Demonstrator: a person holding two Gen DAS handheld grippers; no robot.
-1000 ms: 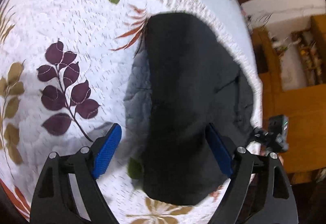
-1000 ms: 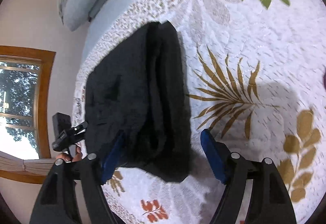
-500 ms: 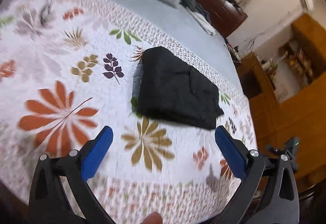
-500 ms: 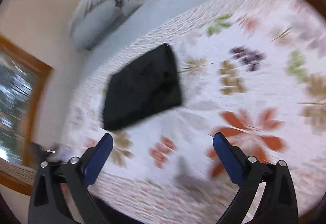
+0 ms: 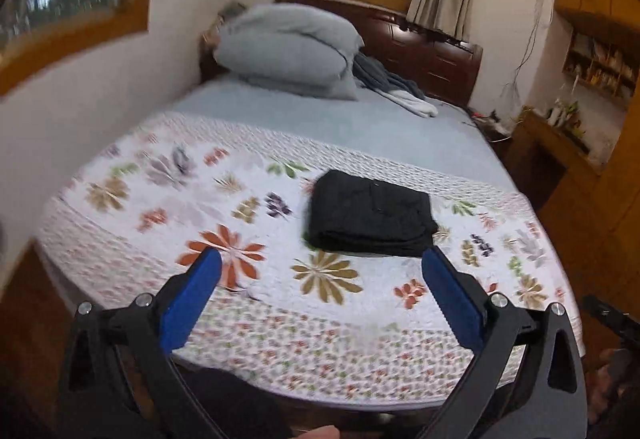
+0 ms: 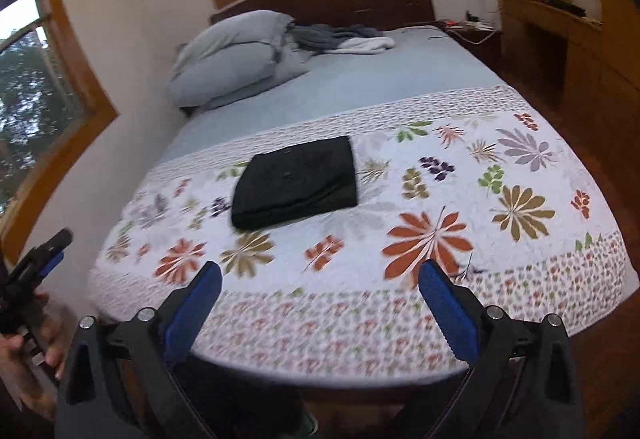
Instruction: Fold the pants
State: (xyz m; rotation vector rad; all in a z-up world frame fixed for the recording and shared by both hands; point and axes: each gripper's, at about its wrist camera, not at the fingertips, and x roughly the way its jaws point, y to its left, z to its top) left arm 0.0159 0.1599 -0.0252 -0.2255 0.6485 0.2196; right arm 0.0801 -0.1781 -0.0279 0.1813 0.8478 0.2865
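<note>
Black pants [image 5: 370,217] lie folded on the floral quilt [image 5: 256,291]. We hold our left gripper [image 5: 320,275] and right gripper [image 6: 320,285] well back from the pants, jaws just opened wide, empty.

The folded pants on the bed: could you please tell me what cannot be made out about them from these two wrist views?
- Underside and inner layers of the black pants: hidden by the top fold, both views.
- Fold count and evenness: the fabric is too dark and motion-blurred.
- Waistband or leg ends: too small to tell.
- The floral quilt beneath the pants: covered.
</note>
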